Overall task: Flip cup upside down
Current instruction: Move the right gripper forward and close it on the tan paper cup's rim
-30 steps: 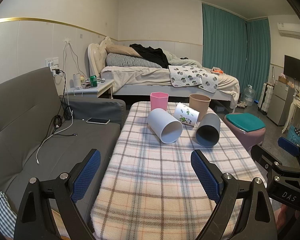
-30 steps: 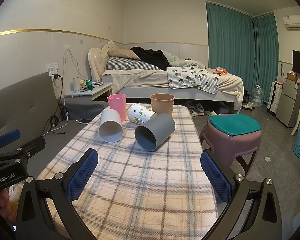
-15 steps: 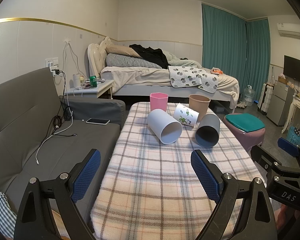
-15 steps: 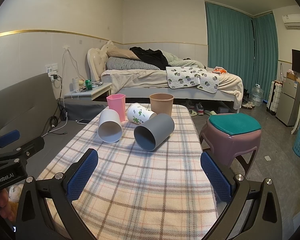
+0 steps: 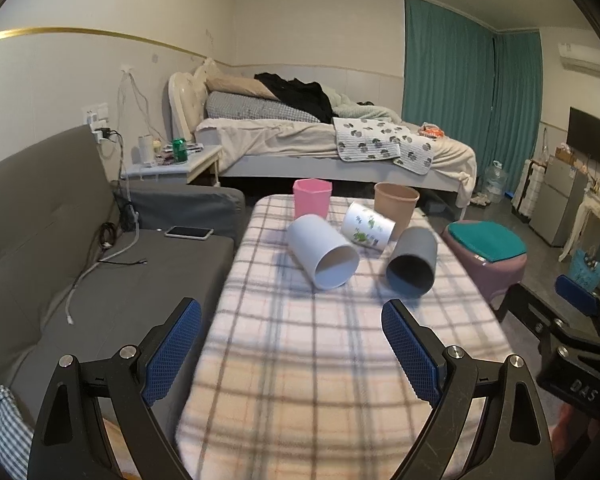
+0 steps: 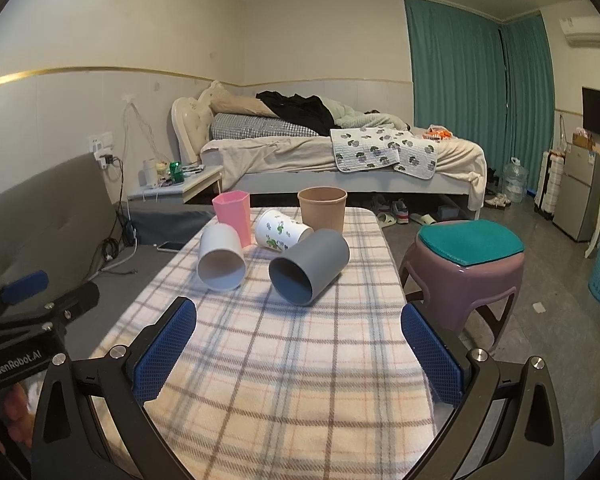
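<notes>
Several cups sit at the far end of the plaid-covered table. A white cup, a grey cup and a flower-printed cup lie on their sides. A pink cup and a tan cup stand upright behind them. My left gripper and right gripper are open and empty, over the near part of the table, well short of the cups.
A grey sofa with a phone and cables runs along the table's left. A purple stool with a teal cushion stands to the right. A bed and a nightstand lie beyond the table.
Both grippers have edged slightly forward toward the cups. The cups have not moved, and both jaws stay open.
</notes>
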A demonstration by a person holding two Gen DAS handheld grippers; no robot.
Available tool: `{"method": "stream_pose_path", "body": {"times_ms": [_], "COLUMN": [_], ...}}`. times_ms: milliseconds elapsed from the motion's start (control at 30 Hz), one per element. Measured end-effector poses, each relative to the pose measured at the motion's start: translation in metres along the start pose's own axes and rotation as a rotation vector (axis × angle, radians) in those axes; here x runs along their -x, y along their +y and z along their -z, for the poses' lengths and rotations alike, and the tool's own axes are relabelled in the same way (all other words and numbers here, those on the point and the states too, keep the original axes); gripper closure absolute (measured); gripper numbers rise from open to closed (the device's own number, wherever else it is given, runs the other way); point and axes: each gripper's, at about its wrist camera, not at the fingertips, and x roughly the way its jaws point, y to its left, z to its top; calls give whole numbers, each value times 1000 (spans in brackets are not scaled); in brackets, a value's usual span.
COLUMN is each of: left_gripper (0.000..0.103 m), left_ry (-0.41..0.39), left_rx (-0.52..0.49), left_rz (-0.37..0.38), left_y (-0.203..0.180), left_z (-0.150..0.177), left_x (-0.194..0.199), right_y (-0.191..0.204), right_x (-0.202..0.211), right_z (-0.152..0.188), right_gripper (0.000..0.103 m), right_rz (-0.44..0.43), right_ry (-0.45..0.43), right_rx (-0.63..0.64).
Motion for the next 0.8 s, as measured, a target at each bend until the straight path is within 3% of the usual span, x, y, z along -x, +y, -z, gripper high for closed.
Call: {"method": "stream_pose_path", "body": {"times_ms": [200, 400, 600, 800], "left_gripper": [8, 8, 9, 9], "left_ry": [60, 131, 157, 191], "left_rx": [10, 55, 26, 58], "left_rz": [-50, -60, -54, -35], "left_y": [0, 8, 11, 22], "left_z": [-29, -41, -46, -59], "left_x": [-38, -93, -135, -163], "right_y": [-17, -32, -31, -32], "right_x": [-36, -103, -190, -279], "right_z": [-43, -89, -116, -122], "right_gripper": [0, 0, 0, 0], "right_rz": [17, 35, -3, -10], "right_ry": [22, 97, 228, 384], "right_rx": [-18, -22, -9, 3]}}
